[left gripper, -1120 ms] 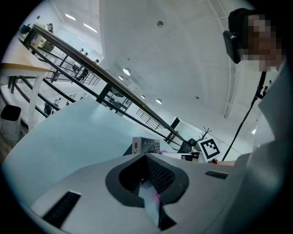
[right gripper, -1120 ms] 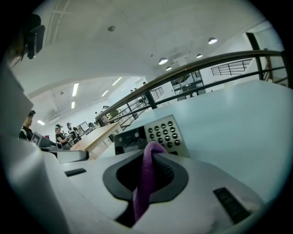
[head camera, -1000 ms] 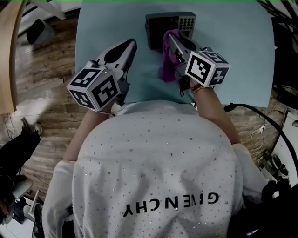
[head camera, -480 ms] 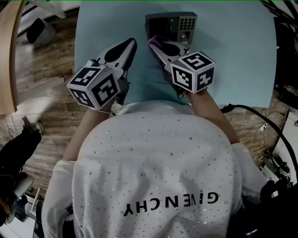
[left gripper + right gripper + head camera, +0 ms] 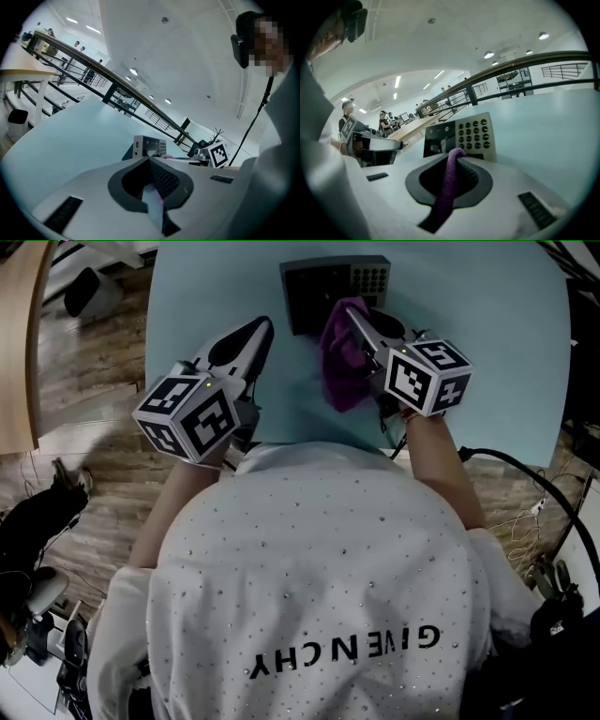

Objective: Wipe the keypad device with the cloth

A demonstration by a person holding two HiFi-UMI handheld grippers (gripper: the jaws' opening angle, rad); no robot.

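Note:
The dark keypad device (image 5: 333,282) stands at the far middle of the pale blue table (image 5: 487,352). My right gripper (image 5: 352,315) is shut on the purple cloth (image 5: 339,354), its tips at the device's front face, and the cloth hangs down below the jaws. In the right gripper view the cloth (image 5: 449,180) is pinched between the jaws, and the keypad device (image 5: 460,136) with its button grid is just ahead. My left gripper (image 5: 263,327) is shut and holds nothing, to the left of the device, which shows beyond its tips as a box (image 5: 150,146).
The table's near edge runs under my forearms. Wooden floor lies to the left, with a light wooden tabletop edge (image 5: 14,352) beside it. A black cable (image 5: 525,474) loops at the right. People stand far off in the right gripper view.
My right gripper swung left with the cloth across the device's front, then back right to where it was. The left gripper has stayed put.

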